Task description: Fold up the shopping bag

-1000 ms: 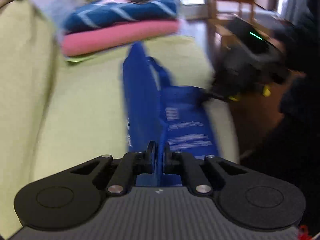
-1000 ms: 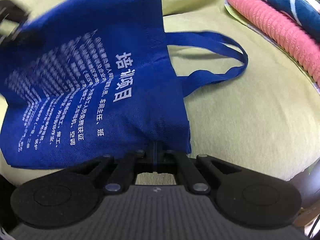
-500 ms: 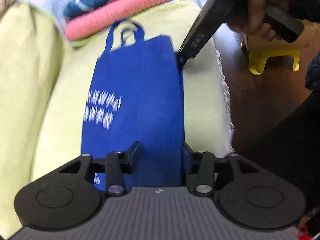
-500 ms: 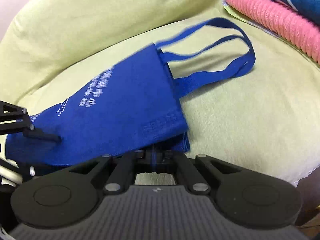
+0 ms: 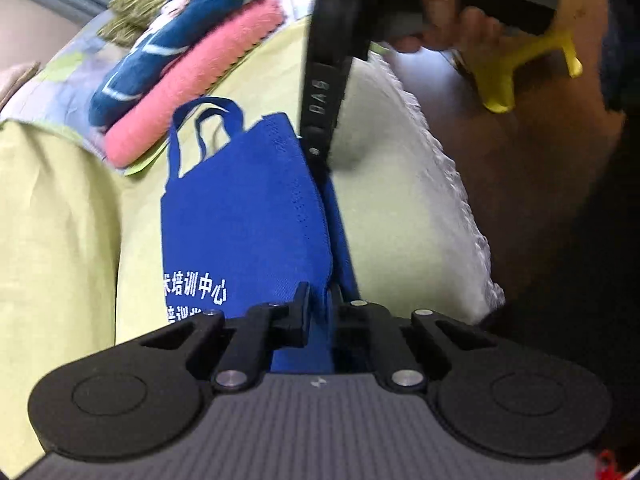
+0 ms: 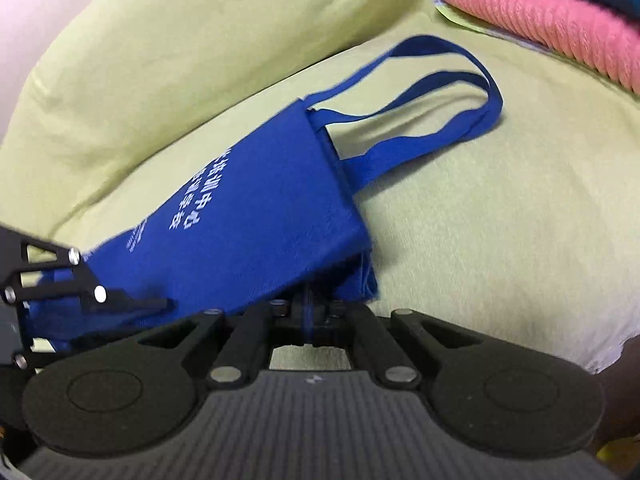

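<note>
**Blue bag pinned at both ends on a green sofa seat**

Surroundings: pile of folded textiles at the far end of the seat, a pink ribbed knit (image 6: 552, 20) under a dark blue patterned piece (image 5: 176, 44). The bag's handles (image 6: 452, 100) lie near this pile, not touching it. Yellow plastic stool (image 5: 516, 68) on the dark floor beyond the seat edge. A white fringed cover (image 5: 436, 184) runs along that edge. Nothing rests on the bag itself.

Materials: shopping bag (image 5: 240, 216) is royal blue non-woven fabric with a stippled seam, two flat strap loops, folded lengthwise into a long narrow panel lying flat on the matte yellow-green sofa cushion (image 6: 500, 220).

Writing: white Chinese characters on the bag, "培训中心" readable; smaller lines below are too blurred. The right tool's side bears lettering like "BAB".

Tools: left tool (image 5: 322, 312) has just been closing and now pinches the folded edge at the bag's bottom end. Right tool (image 6: 310, 312) is fully closed on a blue fold at the handle-end corner. A hand (image 5: 448, 12) grips the right tool's body.
</note>
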Available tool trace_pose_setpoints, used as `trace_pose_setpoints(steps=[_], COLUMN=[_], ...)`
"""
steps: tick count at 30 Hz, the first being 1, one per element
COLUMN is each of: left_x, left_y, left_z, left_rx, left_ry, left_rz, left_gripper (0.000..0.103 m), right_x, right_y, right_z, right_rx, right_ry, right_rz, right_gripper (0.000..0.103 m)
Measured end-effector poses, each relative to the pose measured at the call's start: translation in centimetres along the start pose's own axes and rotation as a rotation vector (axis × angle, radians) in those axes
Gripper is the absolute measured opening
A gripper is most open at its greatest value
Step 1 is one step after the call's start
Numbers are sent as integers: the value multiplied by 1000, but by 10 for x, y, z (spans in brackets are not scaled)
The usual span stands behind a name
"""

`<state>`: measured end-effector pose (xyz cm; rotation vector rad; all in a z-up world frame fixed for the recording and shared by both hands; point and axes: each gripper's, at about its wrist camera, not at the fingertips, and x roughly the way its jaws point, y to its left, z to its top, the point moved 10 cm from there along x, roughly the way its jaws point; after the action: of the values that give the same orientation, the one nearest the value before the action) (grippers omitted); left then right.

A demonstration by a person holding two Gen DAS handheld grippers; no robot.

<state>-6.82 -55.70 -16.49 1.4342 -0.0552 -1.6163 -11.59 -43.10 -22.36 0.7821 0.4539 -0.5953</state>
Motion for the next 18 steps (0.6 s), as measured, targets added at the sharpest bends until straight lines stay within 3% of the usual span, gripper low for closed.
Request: trace_pose_setpoints(steps=[11,13,14,16,18], left_x=[7,6,5,5,5], left_y=[-16,-18,-19,-20,-21], left_z=[-9,-11,-12,-12,-12], left_rx=[117,125,125,123,130], left_ry=[19,15,14,12,15], left_rz=[-19,-13,-11,-7,-4], left_gripper=[0,0,0,0,0], right_x=[-6,-13,-18,-33,-53], right_y=[6,9,11,20,33], right_z=[2,-2,-5,-8,-2], right_rx=[-68,-86,-105,-150,-158], right_ry=[31,57,68,64,0], right_rz=[-16,-32,-50,-49,-8], right_gripper=[1,8,17,17,17])
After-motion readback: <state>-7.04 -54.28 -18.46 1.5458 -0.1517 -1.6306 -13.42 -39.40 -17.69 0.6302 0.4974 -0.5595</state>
